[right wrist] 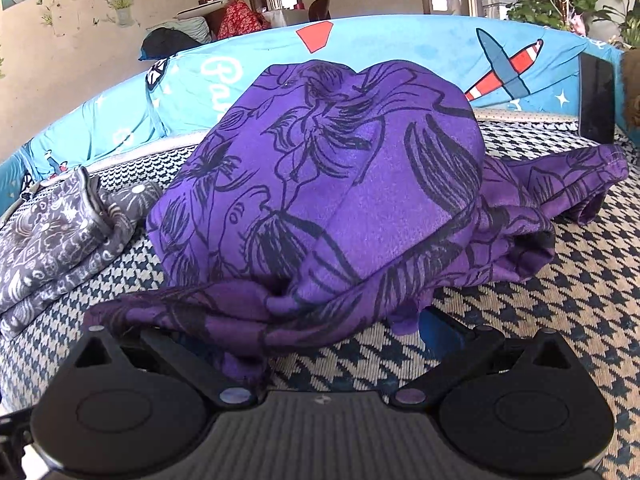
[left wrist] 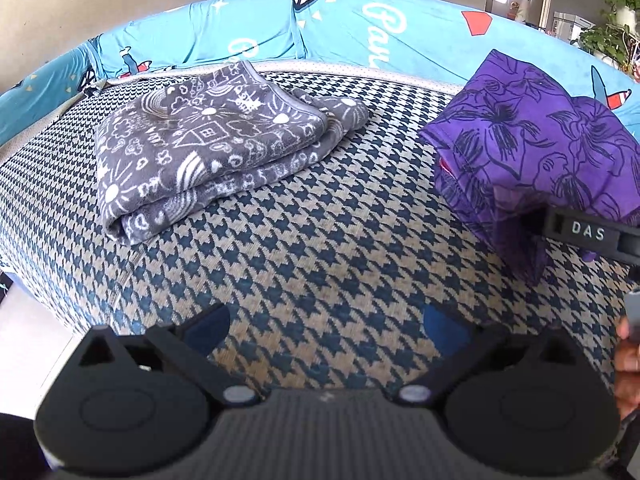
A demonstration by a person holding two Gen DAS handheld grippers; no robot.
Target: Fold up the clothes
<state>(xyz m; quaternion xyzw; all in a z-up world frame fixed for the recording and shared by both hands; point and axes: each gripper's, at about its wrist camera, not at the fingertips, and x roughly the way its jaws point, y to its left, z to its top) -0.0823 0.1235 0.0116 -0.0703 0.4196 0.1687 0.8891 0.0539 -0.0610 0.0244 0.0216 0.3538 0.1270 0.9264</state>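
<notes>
A purple garment with black flower drawings lies bunched in a mound on the houndstooth sofa seat, right in front of my right gripper. Its jaws stand wide apart. The garment's lower hem drapes over the left finger and hides it, while the blue right pad shows bare. In the left wrist view the purple garment is at the right, with a finger of the right gripper marked "DAS" against its underside. My left gripper hangs open over bare seat, holding nothing.
A folded grey blanket with white doodles lies on the seat's left part. Blue printed back cushions line the far side. A dark phone-like object leans at the right end. The seat's front-left edge drops to the floor.
</notes>
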